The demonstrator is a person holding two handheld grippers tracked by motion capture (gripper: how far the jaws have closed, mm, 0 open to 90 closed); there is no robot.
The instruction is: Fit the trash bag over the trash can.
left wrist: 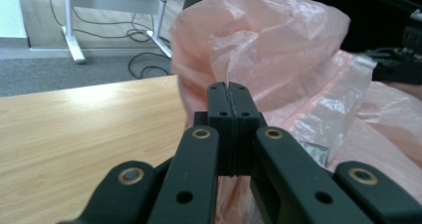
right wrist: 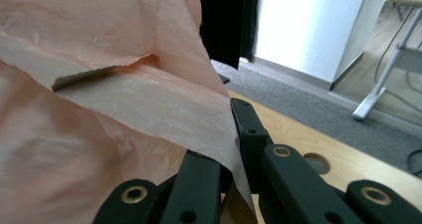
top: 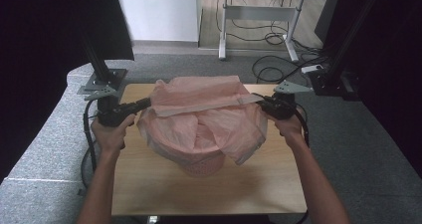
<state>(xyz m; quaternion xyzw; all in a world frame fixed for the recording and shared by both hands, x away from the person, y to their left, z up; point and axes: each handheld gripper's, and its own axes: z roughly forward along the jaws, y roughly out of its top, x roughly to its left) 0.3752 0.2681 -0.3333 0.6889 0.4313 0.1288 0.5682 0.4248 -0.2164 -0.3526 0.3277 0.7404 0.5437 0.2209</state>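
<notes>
Stretching a thin pink plastic bag (top: 204,114) over a pink basket (top: 201,165) on the tabletop (top: 149,184), both grippers pinch its rim: the left gripper (top: 148,102) and the right gripper (top: 260,100) each have their fingers closed tight on the film. Pulling the hands farther apart could tear the flimsy plastic or slip it free, and dragging might tip the light basket.

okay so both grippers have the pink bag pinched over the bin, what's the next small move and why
Probably draw both hands apart and down. The left gripper and right gripper are each shut on the thin pink plastic bag, whose edge is stretched between them above the small pink perforated bin. The film hangs loosely around it and isn't yet seated on the rim.
</notes>
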